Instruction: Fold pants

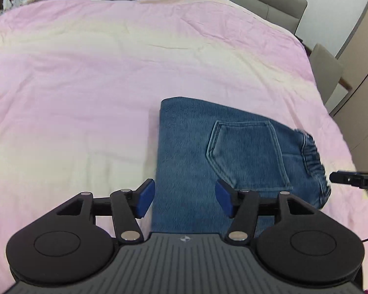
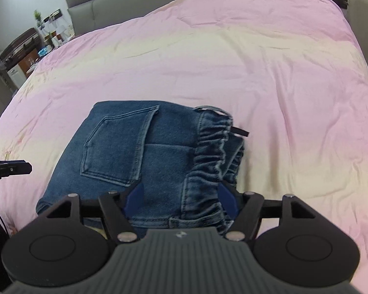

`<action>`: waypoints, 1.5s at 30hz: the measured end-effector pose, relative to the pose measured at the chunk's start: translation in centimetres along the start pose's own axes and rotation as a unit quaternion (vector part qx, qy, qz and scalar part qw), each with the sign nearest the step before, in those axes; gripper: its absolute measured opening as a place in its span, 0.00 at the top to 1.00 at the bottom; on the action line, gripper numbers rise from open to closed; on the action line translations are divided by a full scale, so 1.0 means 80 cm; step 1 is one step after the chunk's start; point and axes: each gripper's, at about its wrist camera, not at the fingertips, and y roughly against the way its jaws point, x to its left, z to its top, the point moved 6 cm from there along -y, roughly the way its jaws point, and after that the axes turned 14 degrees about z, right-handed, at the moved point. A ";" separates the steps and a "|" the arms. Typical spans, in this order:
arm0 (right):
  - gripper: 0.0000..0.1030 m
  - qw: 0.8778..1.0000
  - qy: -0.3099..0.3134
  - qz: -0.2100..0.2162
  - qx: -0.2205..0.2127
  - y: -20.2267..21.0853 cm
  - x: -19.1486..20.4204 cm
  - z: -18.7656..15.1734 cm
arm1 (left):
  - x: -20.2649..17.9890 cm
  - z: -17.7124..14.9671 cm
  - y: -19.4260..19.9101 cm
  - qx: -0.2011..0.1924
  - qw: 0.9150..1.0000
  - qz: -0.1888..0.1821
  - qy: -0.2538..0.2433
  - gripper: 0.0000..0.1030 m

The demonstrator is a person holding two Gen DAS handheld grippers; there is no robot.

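the folded pants are seen lying just ahead of both spread, empty grippers, the right gripper nearer the waistband, the left gripper at the folded edge.

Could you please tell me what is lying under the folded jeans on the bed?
The folded jeans rest directly on the pink and cream duvet, which shows all around them. Whatever lies between the denim layers, or beneath the bundle itself, is covered and cannot be seen.

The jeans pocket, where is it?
In the right wrist view the back pocket faces up on the folded jeans, left of the elastic waistband.
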 end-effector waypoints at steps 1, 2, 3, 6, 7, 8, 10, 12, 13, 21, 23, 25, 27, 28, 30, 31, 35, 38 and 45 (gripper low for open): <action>0.32 1.000 -0.022 0.001 -0.002 -0.002 -0.013 0.002 | 0.000 0.005 -0.011 0.004 1.000 -0.007 0.005 0.32; 0.32 0.999 -0.041 0.005 0.000 -0.005 -0.025 0.003 | 0.002 0.010 -0.024 0.010 1.000 -0.012 0.009 0.31; 0.32 0.998 -0.060 0.014 0.001 -0.010 -0.036 0.004 | 0.003 0.013 -0.036 0.016 1.000 -0.014 0.011 0.30; 0.32 0.993 -0.113 0.035 0.003 -0.028 -0.067 0.002 | 0.004 0.017 -0.068 0.036 0.999 -0.013 0.014 0.30; 0.32 0.991 -0.126 0.039 0.004 -0.035 -0.074 0.001 | 0.004 0.017 -0.077 0.041 0.999 -0.013 0.014 0.30; 0.32 0.990 -0.136 0.049 0.008 -0.043 -0.080 0.000 | 0.005 0.016 -0.086 0.047 0.999 -0.013 0.013 0.30; 0.32 0.985 -0.156 0.067 0.010 -0.056 -0.090 -0.002 | 0.004 0.014 -0.099 0.056 0.998 -0.010 0.011 0.30; 0.32 0.982 -0.172 0.080 0.014 -0.068 -0.098 -0.004 | 0.002 0.012 -0.110 0.062 0.998 -0.013 0.011 0.30; 0.32 0.981 -0.177 0.083 0.016 -0.074 -0.100 -0.006 | 0.001 0.011 -0.113 0.062 0.998 -0.018 0.012 0.29; 0.32 0.962 -0.232 0.142 0.024 -0.101 -0.126 -0.011 | 0.002 0.015 -0.140 0.077 0.996 -0.045 0.021 0.22; 0.32 0.957 -0.245 0.154 0.030 -0.107 -0.132 -0.015 | 0.004 0.015 -0.144 0.079 0.995 -0.053 0.023 0.22; 0.32 0.952 -0.255 0.165 0.033 -0.112 -0.139 -0.016 | 0.008 0.015 -0.148 0.082 0.994 -0.063 0.027 0.23; 0.32 0.948 -0.264 0.175 0.034 -0.118 -0.142 -0.016 | 0.013 0.013 -0.150 0.086 0.993 -0.075 0.034 0.29; 0.32 0.946 -0.269 0.179 0.035 -0.120 -0.143 -0.017 | 0.015 0.013 -0.152 0.088 0.992 -0.080 0.037 0.30; 0.32 0.944 -0.272 0.182 0.036 -0.121 -0.143 -0.017 | 0.017 0.012 -0.154 0.090 0.991 -0.087 0.040 0.32; 0.32 0.944 -0.274 0.181 0.037 -0.121 -0.143 -0.017 | 0.018 0.012 -0.154 0.091 0.991 -0.092 0.045 0.34; 0.39 0.947 -0.266 0.176 0.032 -0.115 -0.138 -0.018 | 0.020 0.011 -0.152 0.092 0.989 -0.103 0.054 0.44; 0.45 0.952 -0.255 0.165 0.028 -0.107 -0.127 -0.015 | 0.021 0.010 -0.146 0.086 0.990 -0.099 0.060 0.49; 0.53 0.966 -0.217 0.139 0.010 -0.078 -0.096 -0.003 | 0.017 0.014 -0.126 0.070 0.990 -0.096 0.075 0.64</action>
